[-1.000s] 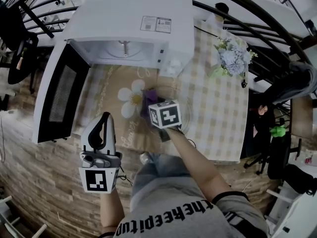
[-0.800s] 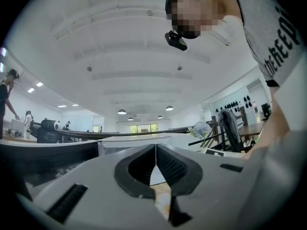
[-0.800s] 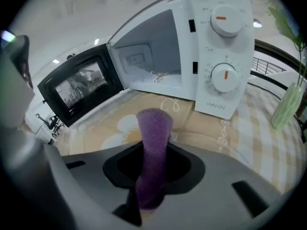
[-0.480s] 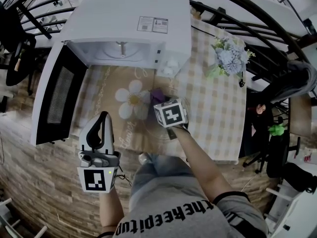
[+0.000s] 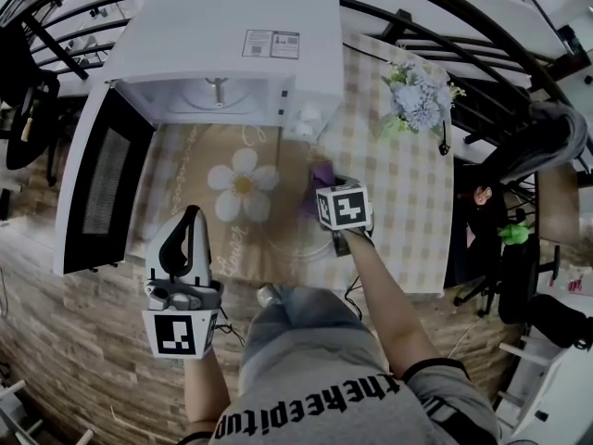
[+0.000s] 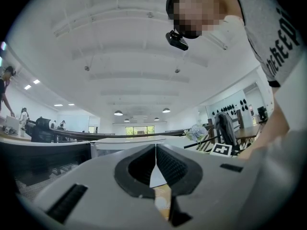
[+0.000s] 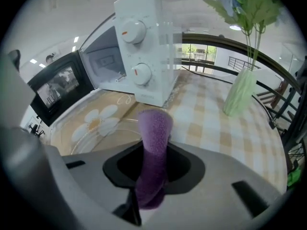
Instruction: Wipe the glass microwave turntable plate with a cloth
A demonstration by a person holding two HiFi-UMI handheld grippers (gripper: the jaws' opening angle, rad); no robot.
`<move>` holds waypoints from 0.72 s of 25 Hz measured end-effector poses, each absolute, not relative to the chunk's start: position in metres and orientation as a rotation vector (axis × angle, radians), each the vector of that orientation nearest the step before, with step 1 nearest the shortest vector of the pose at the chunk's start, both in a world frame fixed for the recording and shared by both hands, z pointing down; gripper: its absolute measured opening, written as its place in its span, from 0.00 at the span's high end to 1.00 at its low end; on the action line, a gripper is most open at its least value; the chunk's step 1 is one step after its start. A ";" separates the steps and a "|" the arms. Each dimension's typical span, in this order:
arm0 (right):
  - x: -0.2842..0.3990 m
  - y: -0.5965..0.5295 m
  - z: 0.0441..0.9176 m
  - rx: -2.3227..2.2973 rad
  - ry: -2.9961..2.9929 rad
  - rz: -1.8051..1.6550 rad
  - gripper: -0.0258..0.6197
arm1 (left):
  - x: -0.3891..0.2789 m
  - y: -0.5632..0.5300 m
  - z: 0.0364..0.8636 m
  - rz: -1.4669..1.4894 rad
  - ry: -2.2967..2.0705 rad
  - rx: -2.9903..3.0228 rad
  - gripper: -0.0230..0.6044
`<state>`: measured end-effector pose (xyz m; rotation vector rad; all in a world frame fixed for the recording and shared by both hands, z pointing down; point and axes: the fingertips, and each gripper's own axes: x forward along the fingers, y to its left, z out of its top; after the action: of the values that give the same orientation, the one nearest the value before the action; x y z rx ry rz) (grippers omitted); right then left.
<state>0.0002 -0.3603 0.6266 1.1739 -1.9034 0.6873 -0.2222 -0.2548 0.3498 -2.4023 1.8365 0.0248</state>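
The glass turntable plate (image 5: 264,235) lies flat on the flower-printed mat in front of the microwave; it is clear, so only faint rim arcs show (image 7: 108,126). My right gripper (image 5: 324,191) hovers at the plate's right edge, shut on a purple cloth (image 5: 320,174) that sticks up between its jaws (image 7: 153,138). My left gripper (image 5: 190,248) is held at the table's front edge, off the plate, jaws shut with nothing between them (image 6: 154,159). It points upward at the ceiling.
A white microwave (image 5: 232,44) stands at the back with its door (image 5: 97,184) swung open to the left. A vase of flowers (image 5: 417,100) stands at the back right on the checked tablecloth (image 5: 408,211). Railings run behind the table.
My right gripper has carried the purple cloth rightward across the plate to its right edge. The left gripper has barely moved.
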 end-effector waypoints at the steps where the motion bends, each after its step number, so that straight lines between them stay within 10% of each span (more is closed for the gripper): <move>1: 0.008 -0.360 0.627 1.190 -1.892 0.692 0.80 | -0.222 -0.254 0.352 0.013 1.838 -2.410 0.95; 10: 0.031 -0.353 0.621 1.245 -1.853 0.722 0.80 | -0.229 -0.246 0.344 0.035 1.857 -2.378 0.95; 18: -0.095 -0.308 0.595 0.995 -2.137 0.969 0.80 | -0.238 -0.233 0.350 0.014 1.879 -2.371 0.95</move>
<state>-0.0948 -0.3081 0.5946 0.9951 -2.1369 0.9688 -0.2381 -0.2329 0.3495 -2.3708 1.8788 0.0144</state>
